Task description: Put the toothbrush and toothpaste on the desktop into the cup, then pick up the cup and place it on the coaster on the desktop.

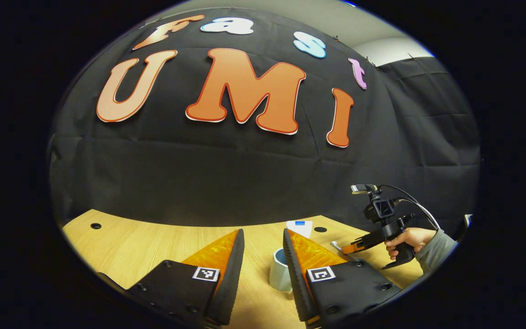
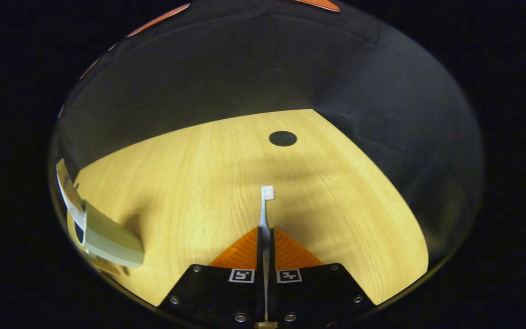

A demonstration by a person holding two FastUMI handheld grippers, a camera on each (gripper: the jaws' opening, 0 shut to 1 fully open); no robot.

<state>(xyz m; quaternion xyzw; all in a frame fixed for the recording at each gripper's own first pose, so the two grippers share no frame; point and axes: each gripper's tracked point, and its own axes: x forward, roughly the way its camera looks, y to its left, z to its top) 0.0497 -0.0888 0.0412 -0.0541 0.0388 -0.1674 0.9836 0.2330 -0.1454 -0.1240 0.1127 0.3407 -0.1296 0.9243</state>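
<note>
Right gripper [image 2: 265, 233] pinching slim white toothbrush [image 2: 265, 214], bristles toward 12 o'clock over grained wooden desktop [image 2: 190, 183]; left gripper [image 1: 263, 237] spread, cylindrical pale cup [image 1: 280, 272] between fingers.

Wood-grain surface, cloth wall

The surface [image 2: 190, 183] looks like pale matt wood grain, the toothbrush [image 2: 265, 210] smooth white plastic, the cup [image 1: 280, 272] at 6 o'clock smooth with a soft sheen, and the backdrop [image 1: 244, 173] matt creased cloth.

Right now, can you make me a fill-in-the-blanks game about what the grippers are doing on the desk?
1. The right gripper is shut on the ____.
2. The left gripper has its fingers ____.
3. The cup stands on the wooden ____.
4. The toothpaste stands inside the ____.

Missing words: toothbrush; open; desktop; cup.
</note>
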